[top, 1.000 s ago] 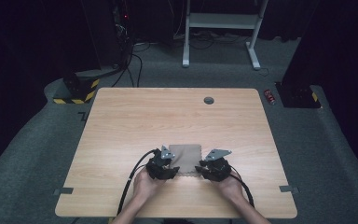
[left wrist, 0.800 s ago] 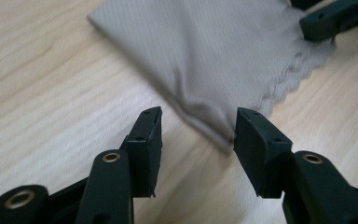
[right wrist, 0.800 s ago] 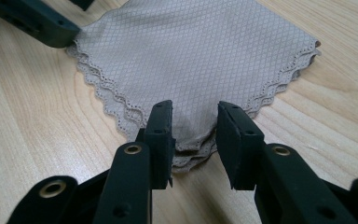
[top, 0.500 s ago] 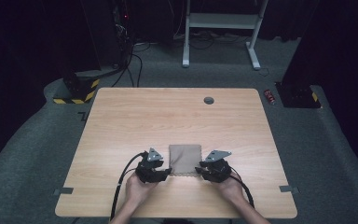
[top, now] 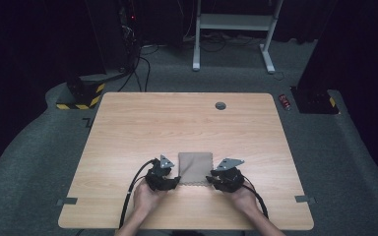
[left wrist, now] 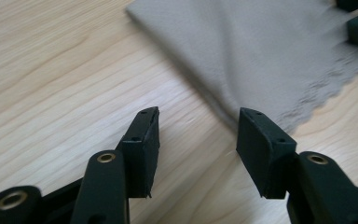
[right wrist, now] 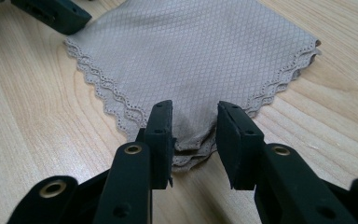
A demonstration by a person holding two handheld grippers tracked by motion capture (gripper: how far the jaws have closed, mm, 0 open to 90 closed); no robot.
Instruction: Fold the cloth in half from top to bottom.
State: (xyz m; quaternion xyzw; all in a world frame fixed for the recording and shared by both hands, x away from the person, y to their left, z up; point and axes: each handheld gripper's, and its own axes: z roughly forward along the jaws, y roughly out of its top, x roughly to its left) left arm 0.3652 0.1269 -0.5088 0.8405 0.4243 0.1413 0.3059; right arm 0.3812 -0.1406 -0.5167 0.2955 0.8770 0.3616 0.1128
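Note:
A folded taupe cloth (top: 195,167) with scalloped edges lies flat near the front of the wooden table (top: 177,123). My left gripper (top: 176,182) sits at its near left corner. In the left gripper view its jaws (left wrist: 198,121) stand open over bare wood, with the cloth (left wrist: 261,46) just beyond the right jaw. My right gripper (top: 210,181) is at the near right corner. In the right gripper view its jaws (right wrist: 193,116) stand apart on either side of the layered corner of the cloth (right wrist: 191,56), and the pads are not pressing on it.
A round grommet hole (top: 220,105) is at the table's far edge. On the carpet beyond lie a red can (top: 285,102), a yellow-and-black striped block (top: 78,101), cables, and a white desk frame (top: 226,24). Tape tabs (top: 302,199) mark the table's front corners.
My left gripper has drawn back to the left, off the cloth's left side, and the cloth now lies flat. The right gripper has stayed put.

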